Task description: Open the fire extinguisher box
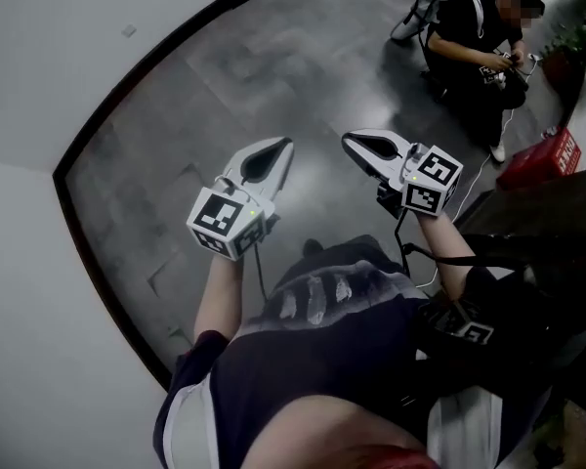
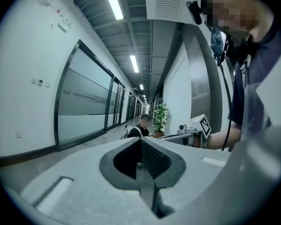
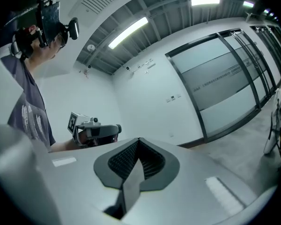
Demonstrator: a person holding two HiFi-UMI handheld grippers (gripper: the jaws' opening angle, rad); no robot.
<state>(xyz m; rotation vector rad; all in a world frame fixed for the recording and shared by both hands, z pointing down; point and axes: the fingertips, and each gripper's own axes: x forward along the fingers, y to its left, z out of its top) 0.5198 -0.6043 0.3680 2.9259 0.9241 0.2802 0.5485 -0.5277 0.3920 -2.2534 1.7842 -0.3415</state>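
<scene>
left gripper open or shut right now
Shut: the left gripper has its jaws pressed together with nothing between them.

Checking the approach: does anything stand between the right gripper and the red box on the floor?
Nothing visible: bare floor separates the right gripper from the red box. A crouching person sits beside it, off that line.

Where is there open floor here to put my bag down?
The dark floor between the black baseboard and the left gripper and right gripper lies bare. The upper right is crowded: a seated person, a red box, a potted plant.
</scene>
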